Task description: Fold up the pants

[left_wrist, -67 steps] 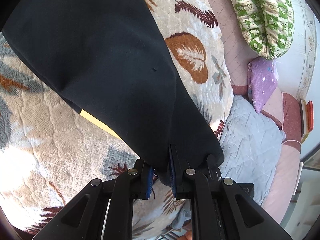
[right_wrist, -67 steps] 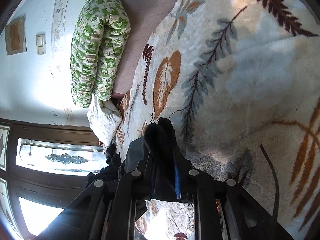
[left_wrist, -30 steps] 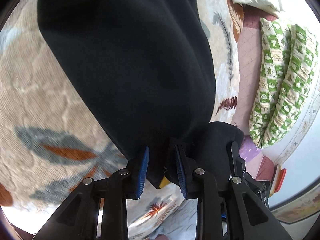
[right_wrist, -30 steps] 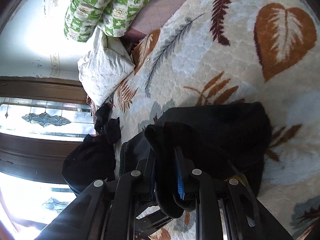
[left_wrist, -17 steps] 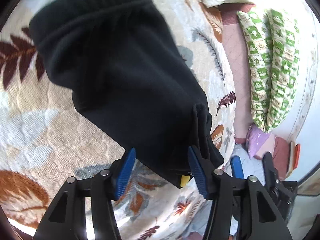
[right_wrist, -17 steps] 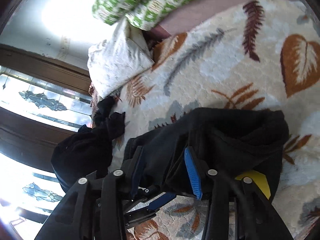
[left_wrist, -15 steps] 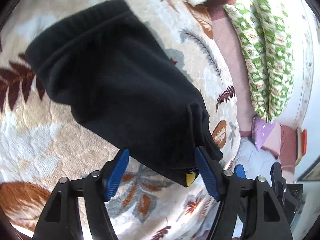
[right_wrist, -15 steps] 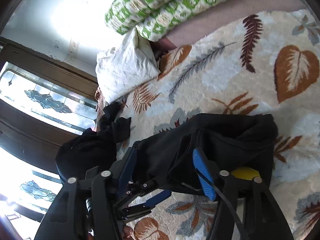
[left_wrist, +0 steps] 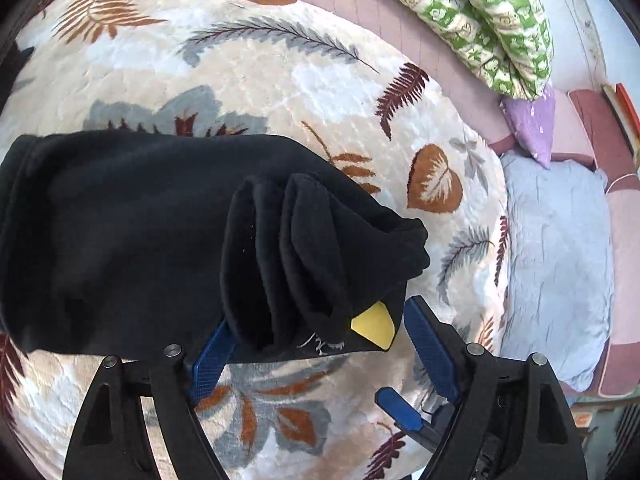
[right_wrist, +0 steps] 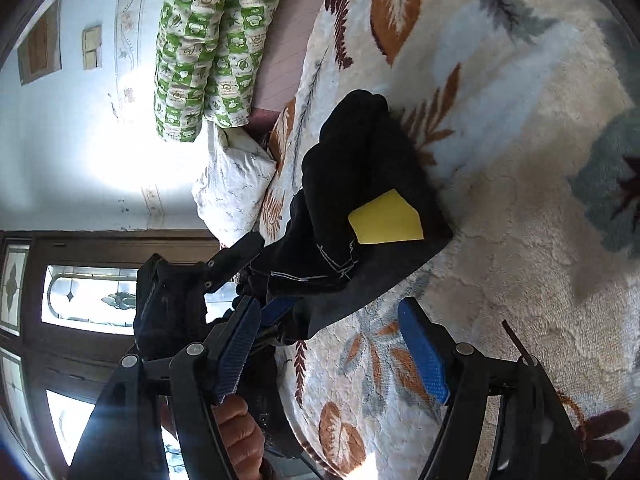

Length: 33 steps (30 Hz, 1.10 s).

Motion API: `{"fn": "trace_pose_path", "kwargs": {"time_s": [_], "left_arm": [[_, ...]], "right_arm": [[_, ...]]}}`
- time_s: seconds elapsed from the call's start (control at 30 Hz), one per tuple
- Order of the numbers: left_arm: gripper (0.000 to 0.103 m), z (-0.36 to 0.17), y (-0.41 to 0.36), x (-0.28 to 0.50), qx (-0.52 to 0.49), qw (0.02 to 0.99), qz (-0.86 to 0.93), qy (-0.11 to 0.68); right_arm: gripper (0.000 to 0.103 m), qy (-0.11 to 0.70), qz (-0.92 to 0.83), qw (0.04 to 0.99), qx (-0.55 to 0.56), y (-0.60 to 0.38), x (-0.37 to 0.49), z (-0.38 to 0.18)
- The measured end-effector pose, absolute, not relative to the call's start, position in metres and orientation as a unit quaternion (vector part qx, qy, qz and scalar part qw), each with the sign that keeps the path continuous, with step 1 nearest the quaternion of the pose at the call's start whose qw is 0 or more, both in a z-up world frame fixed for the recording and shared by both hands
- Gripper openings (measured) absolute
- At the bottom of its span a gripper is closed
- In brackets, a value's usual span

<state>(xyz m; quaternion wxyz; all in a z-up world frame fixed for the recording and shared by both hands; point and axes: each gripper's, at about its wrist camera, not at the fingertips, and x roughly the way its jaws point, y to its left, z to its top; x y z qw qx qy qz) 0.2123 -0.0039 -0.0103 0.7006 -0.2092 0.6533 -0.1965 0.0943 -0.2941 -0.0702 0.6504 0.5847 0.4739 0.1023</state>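
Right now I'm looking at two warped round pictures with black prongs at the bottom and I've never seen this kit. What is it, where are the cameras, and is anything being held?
No robot here: a person carries a hand-held two-finger clamp in each hand, each with a wide-angle camera looking along its fingers. One picture is from the left gripper, the other from the right gripper; the blue strips are the grip pads. On a leaf-patterned blanket lie folded black pants with a yellow tag. The left jaws are opening around the pants' bunched end without pinching it; the right jaws stand wide with nothing between them. A green patterned quilt lies beyond.
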Motion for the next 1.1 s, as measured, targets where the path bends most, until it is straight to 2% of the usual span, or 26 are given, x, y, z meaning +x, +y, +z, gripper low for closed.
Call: {"fn": "trace_pose_path", "kwargs": {"time_s": [0.03, 0.07, 0.1, 0.13, 0.23, 0.43, 0.63, 0.97, 1.0, 1.1], "left_arm": [[0.071, -0.010, -0.010, 0.218, -0.205, 0.695, -0.208, 0.657], [0.039, -0.010, -0.014, 0.221, -0.201, 0.690, -0.213, 0.662], [0.024, -0.010, -0.020, 0.224, -0.189, 0.685, -0.210, 0.671], [0.016, -0.012, -0.027, 0.229, -0.172, 0.680, -0.205, 0.683], [0.013, -0.009, -0.027, 0.235, -0.189, 0.669, -0.213, 0.687], [0.012, 0.008, -0.001, 0.249, -0.286, 0.635, -0.236, 0.678], [0.012, 0.015, 0.016, 0.246, -0.340, 0.618, -0.232, 0.669], [0.012, 0.017, 0.021, 0.235, -0.395, 0.603, -0.228, 0.654], [0.012, 0.016, 0.022, 0.235, -0.396, 0.604, -0.227, 0.654], [0.012, 0.017, 0.022, 0.234, -0.393, 0.613, -0.222, 0.648]], "right_arm": [[0.074, 0.470, 0.103, 0.650, 0.588, -0.295, 0.093, -0.070], [0.074, 0.465, 0.102, 0.649, 0.593, -0.296, 0.091, -0.070], [0.074, 0.457, 0.103, 0.647, 0.601, -0.297, 0.090, -0.070], [0.074, 0.450, 0.104, 0.644, 0.610, -0.300, 0.086, -0.071], [0.074, 0.432, 0.103, 0.631, 0.637, -0.300, 0.083, -0.075], [0.074, 0.385, 0.102, 0.594, 0.699, -0.289, 0.084, -0.093], [0.082, 0.286, 0.082, 0.521, 0.800, -0.269, 0.090, -0.123], [0.082, 0.144, 0.068, 0.436, 0.886, -0.257, 0.113, -0.162], [0.079, 0.133, 0.067, 0.437, 0.887, -0.262, 0.111, -0.163], [0.059, 0.144, 0.062, 0.452, 0.878, -0.277, 0.103, -0.157]]}}
